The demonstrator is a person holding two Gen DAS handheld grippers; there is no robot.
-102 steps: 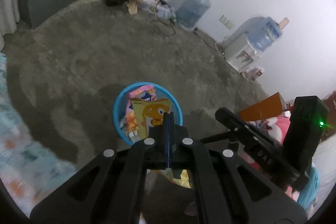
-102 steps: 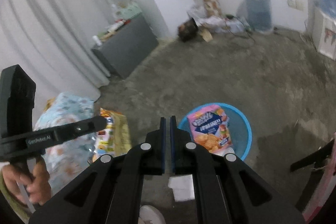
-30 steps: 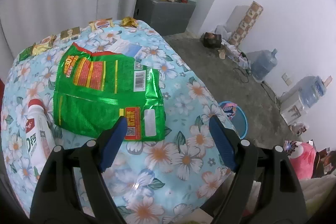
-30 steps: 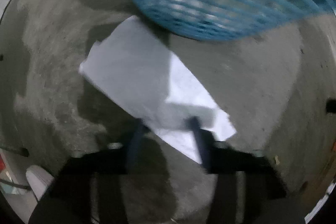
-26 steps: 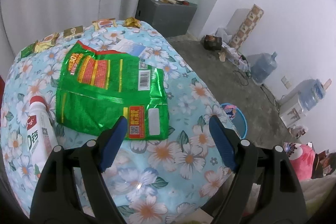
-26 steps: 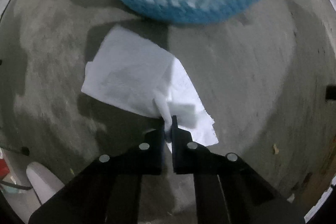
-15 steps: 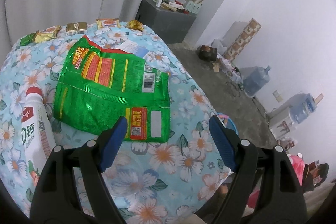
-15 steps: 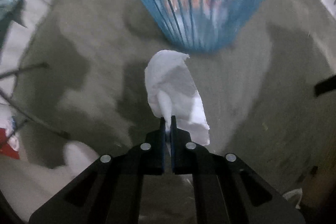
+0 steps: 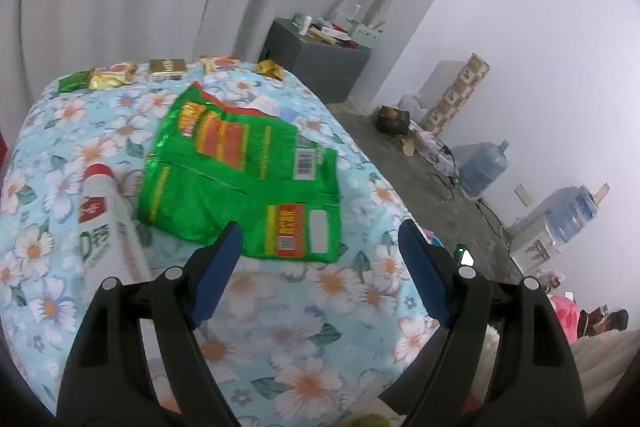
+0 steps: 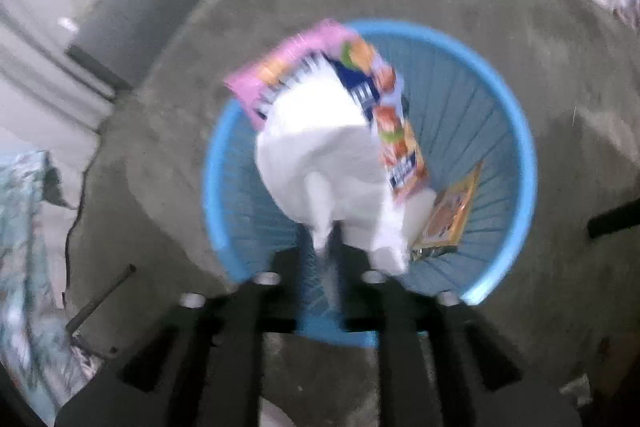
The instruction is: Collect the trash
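Note:
My left gripper [image 9: 320, 233] hangs open above the floral-cloth table [image 9: 328, 347], with nothing between its blue pads. An empty green snack bag [image 9: 240, 179] lies flat just beyond its fingertips, and a white bottle with a red cap [image 9: 108, 223] lies to the left. My right gripper [image 10: 326, 259] points down over the blue basket [image 10: 516, 131], blurred. Its jaws are opening, and the white tissue [image 10: 324, 155] hangs between the tips over the basket's mouth. A pink snack bag [image 10: 280, 67] and a yellow wrapper [image 10: 448, 215] are in the basket.
Several small snack packets [image 9: 160, 67] line the table's far edge. A grey cabinet [image 9: 316, 63] stands by the curtain. Water jugs [image 9: 480, 167] and clutter sit along the white wall. Bare concrete floor [image 10: 540, 27] surrounds the basket.
The right gripper shut on the tissue on the floor, lifted it above the basket, and its jaws have now parted. The left gripper drifted over the table, still open.

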